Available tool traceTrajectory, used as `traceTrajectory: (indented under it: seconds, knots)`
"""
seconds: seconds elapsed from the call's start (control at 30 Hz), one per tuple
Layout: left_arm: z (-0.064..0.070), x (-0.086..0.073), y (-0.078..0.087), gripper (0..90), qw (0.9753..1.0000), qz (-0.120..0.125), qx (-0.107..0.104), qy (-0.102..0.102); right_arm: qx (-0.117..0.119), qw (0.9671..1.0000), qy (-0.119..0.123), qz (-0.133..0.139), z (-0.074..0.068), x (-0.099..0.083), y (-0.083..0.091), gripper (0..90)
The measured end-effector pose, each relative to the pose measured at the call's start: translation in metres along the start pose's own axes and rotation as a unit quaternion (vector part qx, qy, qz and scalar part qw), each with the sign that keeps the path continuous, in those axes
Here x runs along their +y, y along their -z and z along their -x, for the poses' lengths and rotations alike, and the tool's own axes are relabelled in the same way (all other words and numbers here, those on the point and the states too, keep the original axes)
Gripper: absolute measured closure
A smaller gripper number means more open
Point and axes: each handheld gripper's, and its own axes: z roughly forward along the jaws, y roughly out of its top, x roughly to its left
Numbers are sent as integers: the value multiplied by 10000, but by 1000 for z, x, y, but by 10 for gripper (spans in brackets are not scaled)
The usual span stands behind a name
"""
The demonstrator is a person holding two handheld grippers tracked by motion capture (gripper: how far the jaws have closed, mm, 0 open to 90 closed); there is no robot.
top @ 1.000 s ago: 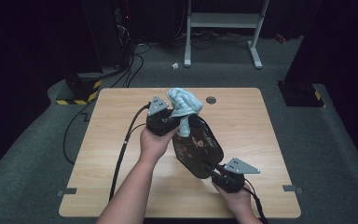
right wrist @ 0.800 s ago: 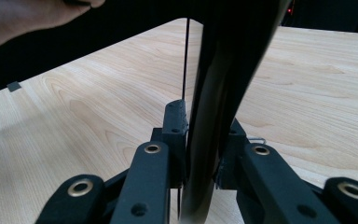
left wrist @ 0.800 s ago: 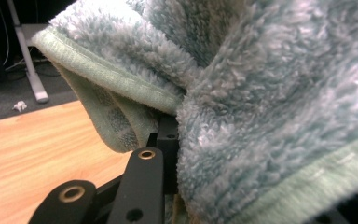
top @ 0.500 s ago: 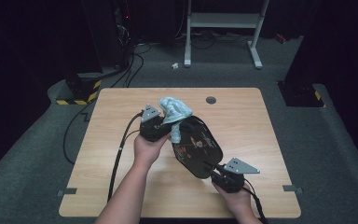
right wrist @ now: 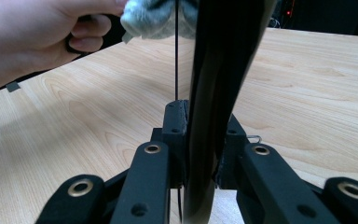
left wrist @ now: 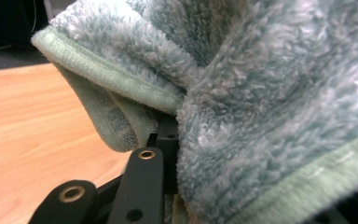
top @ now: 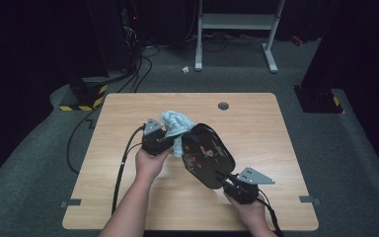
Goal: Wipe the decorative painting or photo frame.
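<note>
Cloth (top: pixel 176 129) in your clenched left gripper (top: pixel 159 140) has dropped onto the racket (top: pixel 208 155) clamped by your right gripper (top: pixel 229 181); wiping starts.

Left tool (top: pixel 170 139), jaws clamped, sits mid-table; right tool (top: pixel 227 181), jaws also clamped, near the front edge.

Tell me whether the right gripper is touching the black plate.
Touching. The right gripper view shows the right gripper with its jaws clamped on the edge of the black plate.

Left gripper (top: pixel 170 140): left of the pan, towel (top: pixel 175 123) against pan (top: pixel 207 155).
Right gripper (top: pixel 229 180): near edge of the table (top: pixel 128 113), below the pan.
</note>
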Motion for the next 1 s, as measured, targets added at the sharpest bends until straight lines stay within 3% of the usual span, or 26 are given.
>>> traceTrajectory:
  seconds: [0.2,0.37,0.63,0.87,1.0]
  knots:
    - [-6,-16,-3,719,9997,-226,80,17,0,10000,-5,2,0,0,0,775]
    - [-7,-22,-3,720,9997,-242,76,72,7,10000,-22,3,0,0,0,775]
    - [6,2,18,720,9997,219,-25,-105,2,10000,-18,13,1,-1,1,775]
    - [27,27,36,720,9964,705,-323,-333,-29,10000,-54,8,1,-1,0,775]
    - [32,29,36,720,9963,649,-280,-497,-27,10000,-66,-11,1,-1,0,775]
